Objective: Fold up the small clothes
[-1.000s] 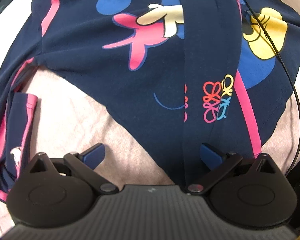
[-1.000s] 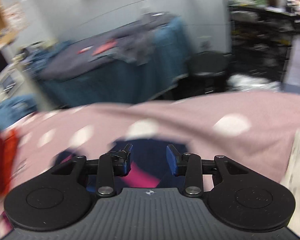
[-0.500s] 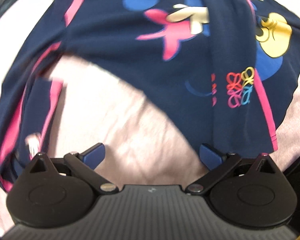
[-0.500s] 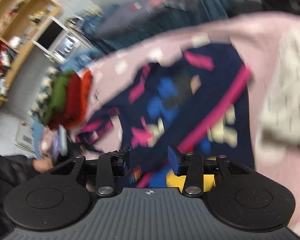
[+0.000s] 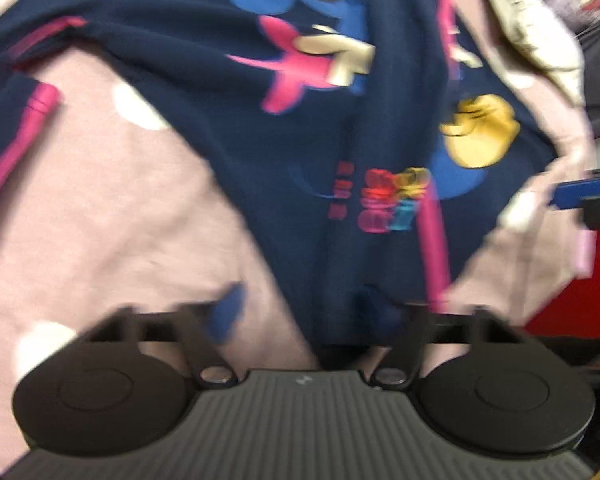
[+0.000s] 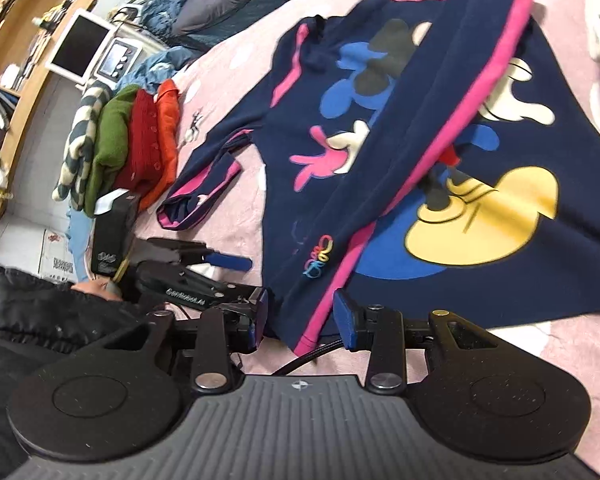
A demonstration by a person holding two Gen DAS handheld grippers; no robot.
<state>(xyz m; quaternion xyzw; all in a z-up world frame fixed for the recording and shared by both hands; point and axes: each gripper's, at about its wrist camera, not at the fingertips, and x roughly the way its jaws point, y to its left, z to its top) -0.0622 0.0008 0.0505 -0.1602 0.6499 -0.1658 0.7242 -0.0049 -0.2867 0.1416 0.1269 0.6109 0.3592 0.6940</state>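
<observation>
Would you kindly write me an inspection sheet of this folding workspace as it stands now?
Surface: pink blanket with white dots, covering the work area.
Job's things: navy cartoon-print sweater spread out, one sleeve bunched at its side.
Clutter: stack of folded knitwear at the blanket's edge; pale garment beyond the sweater.
Grippers: left gripper has just been closing, sweater hem between its fingers, contact blurred; right gripper open, straddling the pink-striped hem corner.
Cables: black cable under the right gripper.
Surroundings: wooden shelving, white monitor, a person's dark sleeve.
</observation>
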